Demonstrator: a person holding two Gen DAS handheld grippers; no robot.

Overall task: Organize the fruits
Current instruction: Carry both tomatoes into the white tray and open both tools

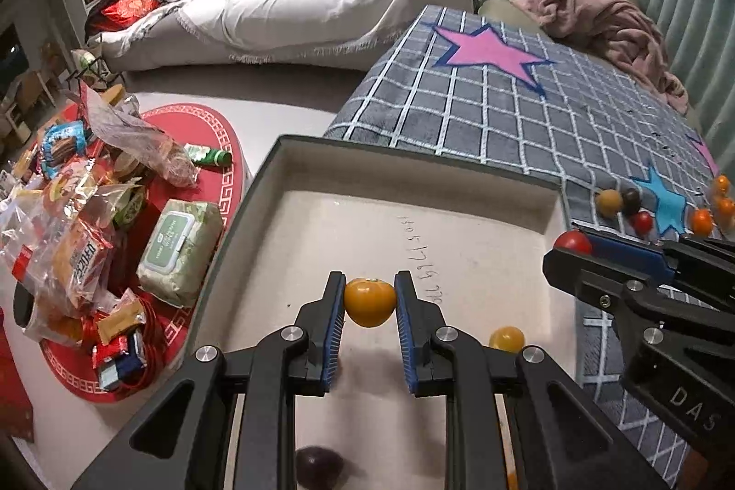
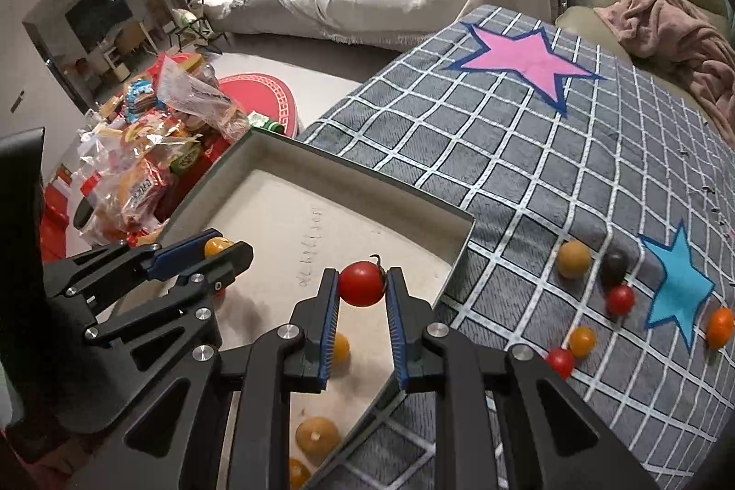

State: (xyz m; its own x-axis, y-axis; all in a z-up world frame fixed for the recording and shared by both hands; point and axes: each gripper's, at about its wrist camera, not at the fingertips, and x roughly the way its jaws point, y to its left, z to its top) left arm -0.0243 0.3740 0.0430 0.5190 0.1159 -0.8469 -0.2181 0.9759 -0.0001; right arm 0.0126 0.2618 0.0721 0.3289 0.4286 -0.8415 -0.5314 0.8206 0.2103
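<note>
A: Start big. Where does your tray sit?

B: Your shallow grey tray (image 2: 459, 214) lies on the checked blanket (image 2: 528, 168), and both of your grippers hang over its pale floor. A few small fruits already lie inside, among them a yellow tomato (image 1: 506, 338) near your left fingers.

A: And what is left outside?

B: A scatter of cherry tomatoes on the blanket by the blue star (image 2: 677, 283): a tan one (image 2: 573, 258), a dark one (image 2: 614, 266), red ones and orange ones.

A: What do your jaws hold?

B: Your left gripper (image 1: 370, 301) pinches an orange-yellow cherry tomato (image 1: 370, 302) between its blue pads. Your right gripper (image 2: 362, 283) pinches a red cherry tomato (image 2: 362, 283), its stem tip showing at the top.

A: How will they handle?

B: Likely light, thin-skinned, smooth and quick to roll. You hold each across its widest part, which seems the safest place; squeeze harder and the skin could split. Let go low over the tray floor, so they don't bounce over the rim.
</note>
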